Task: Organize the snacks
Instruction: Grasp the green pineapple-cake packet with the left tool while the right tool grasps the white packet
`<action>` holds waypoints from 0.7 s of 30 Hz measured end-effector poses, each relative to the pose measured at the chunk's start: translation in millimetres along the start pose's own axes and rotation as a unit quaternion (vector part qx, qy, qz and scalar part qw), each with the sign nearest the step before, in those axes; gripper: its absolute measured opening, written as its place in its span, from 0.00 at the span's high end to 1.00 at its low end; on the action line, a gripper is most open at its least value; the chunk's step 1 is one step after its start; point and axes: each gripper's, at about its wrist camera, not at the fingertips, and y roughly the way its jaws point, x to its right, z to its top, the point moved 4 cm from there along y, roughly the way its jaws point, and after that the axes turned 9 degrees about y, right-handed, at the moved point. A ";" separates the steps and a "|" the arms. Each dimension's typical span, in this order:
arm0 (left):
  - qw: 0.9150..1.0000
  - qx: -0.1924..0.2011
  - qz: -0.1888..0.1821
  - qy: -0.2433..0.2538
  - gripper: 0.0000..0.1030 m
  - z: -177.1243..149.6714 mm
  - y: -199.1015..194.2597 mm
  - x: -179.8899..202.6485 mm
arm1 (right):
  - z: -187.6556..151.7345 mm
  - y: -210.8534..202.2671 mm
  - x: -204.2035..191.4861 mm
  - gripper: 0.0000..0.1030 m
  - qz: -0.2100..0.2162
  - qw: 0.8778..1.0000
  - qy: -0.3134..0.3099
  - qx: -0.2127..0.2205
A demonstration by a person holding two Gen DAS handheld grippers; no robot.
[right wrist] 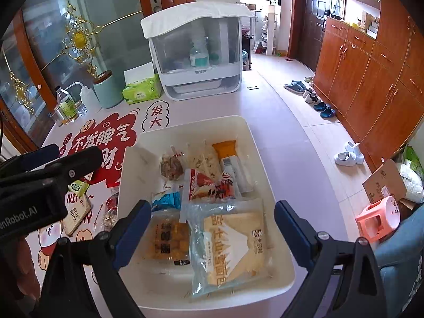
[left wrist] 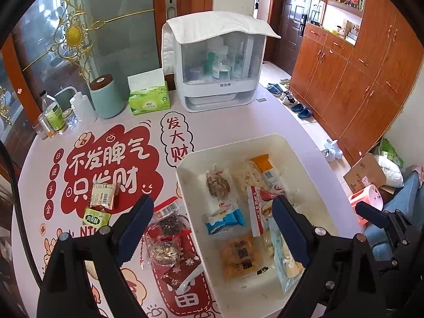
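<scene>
White bin (right wrist: 265, 143) under both released grippers; only the left view shows, perhaps, nutty snacks (left wrist: 164, 249) beside it

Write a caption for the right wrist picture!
Open right gripper over a white bin of snacks.

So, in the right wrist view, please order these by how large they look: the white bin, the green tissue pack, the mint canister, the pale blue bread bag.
1. white bin
2. pale blue bread bag
3. green tissue pack and mint canister: they look alike, so no ranking.
The bread bag lies nearest the camera, which enlarges it.
</scene>
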 end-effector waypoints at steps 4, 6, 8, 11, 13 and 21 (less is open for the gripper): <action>1.000 0.005 0.005 0.000 0.12 -8.3 -12.3 -6.1 | -7.2 -6.1 -5.3 0.08 0.010 1.000 0.003 -0.007; 1.000 0.007 0.007 -0.002 0.12 -11.8 -18.0 -10.3 | -8.9 -10.5 -7.3 0.08 0.011 1.000 0.006 -0.005; 1.000 0.010 0.009 -0.006 0.12 -16.5 -25.3 -16.1 | -9.9 -15.4 -9.8 0.08 0.013 1.000 0.007 -0.001; 1.000 0.014 0.016 -0.012 0.12 -23.9 -36.3 -29.3 | -9.8 -25.6 -15.4 0.08 0.014 1.000 0.012 0.010; 1.000 0.018 0.020 -0.017 0.12 -28.1 -44.2 -39.5 | -9.0 -34.6 -21.5 0.08 0.014 1.000 0.013 0.022; 0.997 0.045 0.044 -0.042 0.12 -40.1 -86.0 -106.3 | -7.6 -68.6 -61.7 0.08 0.005 0.997 0.002 0.074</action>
